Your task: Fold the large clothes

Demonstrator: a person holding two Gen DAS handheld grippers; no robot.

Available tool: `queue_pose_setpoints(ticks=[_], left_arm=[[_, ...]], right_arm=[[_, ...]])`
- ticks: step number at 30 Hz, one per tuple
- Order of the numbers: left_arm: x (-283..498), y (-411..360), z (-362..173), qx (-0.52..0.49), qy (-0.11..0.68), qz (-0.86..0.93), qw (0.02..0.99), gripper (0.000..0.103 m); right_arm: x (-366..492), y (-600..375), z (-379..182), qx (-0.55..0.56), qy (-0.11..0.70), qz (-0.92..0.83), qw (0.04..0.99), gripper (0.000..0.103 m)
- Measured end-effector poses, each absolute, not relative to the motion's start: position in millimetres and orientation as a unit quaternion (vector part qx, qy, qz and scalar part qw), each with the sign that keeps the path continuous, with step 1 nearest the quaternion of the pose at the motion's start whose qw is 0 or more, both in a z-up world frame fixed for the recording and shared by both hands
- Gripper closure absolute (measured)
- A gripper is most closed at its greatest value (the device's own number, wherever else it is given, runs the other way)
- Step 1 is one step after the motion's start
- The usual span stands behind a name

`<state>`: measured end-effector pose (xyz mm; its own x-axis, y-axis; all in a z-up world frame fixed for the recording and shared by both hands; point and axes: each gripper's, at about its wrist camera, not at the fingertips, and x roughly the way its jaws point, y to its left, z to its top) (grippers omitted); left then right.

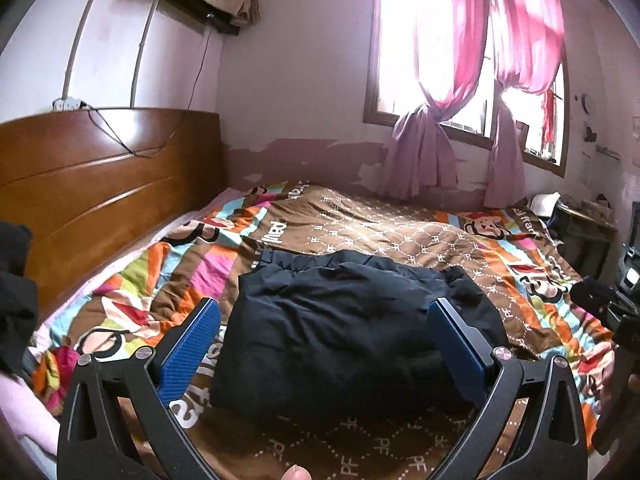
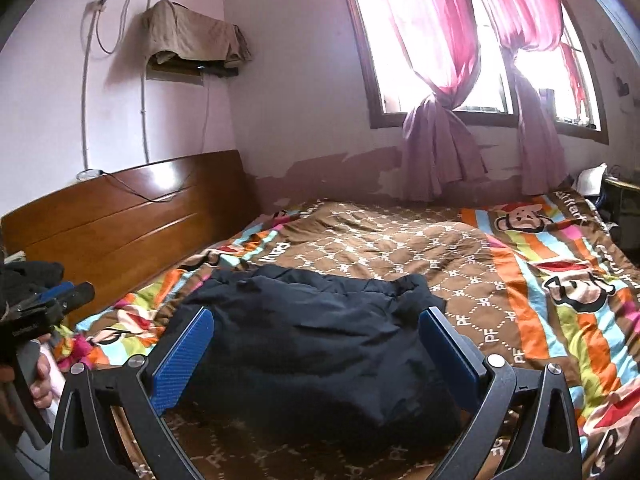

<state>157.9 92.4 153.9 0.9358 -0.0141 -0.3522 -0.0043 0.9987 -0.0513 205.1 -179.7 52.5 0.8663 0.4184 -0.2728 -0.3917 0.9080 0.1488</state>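
A dark navy padded garment (image 1: 344,336) lies folded into a thick bundle on the patterned quilt (image 1: 400,220). It also shows in the right wrist view (image 2: 320,344). My left gripper (image 1: 324,320) is open and empty, held above the near edge of the bed with the bundle seen between its blue pads (image 1: 192,352). My right gripper (image 2: 316,328) is open and empty too, held a little above and short of the bundle. The other gripper shows at the edge of each view, at the right of the left wrist view (image 1: 612,308) and at the left of the right wrist view (image 2: 48,308).
A wooden headboard (image 1: 100,176) runs along the left side of the bed. A window with pink curtains (image 1: 460,60) is on the far wall. A small table with clutter (image 1: 584,224) stands at the far right. Dark clothing (image 1: 16,296) hangs at the left edge.
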Motion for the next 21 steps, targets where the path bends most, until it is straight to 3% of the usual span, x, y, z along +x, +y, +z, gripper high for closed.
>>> queue_pose_setpoints(ticks=[6, 21], left_arm=[[128.4, 81.1, 157.4, 0.019, 0.146, 0.023, 0.989, 0.002], [95.4, 86.4, 140.0, 0.003, 0.147, 0.020, 0.989, 0.002]], right_arm=[[180.2, -168.2, 58.5, 0.034, 0.138, 0.219, 0.965, 0.000], [130.8, -163.3, 55.1, 0.028, 0.101, 0.201, 0.974, 0.000]])
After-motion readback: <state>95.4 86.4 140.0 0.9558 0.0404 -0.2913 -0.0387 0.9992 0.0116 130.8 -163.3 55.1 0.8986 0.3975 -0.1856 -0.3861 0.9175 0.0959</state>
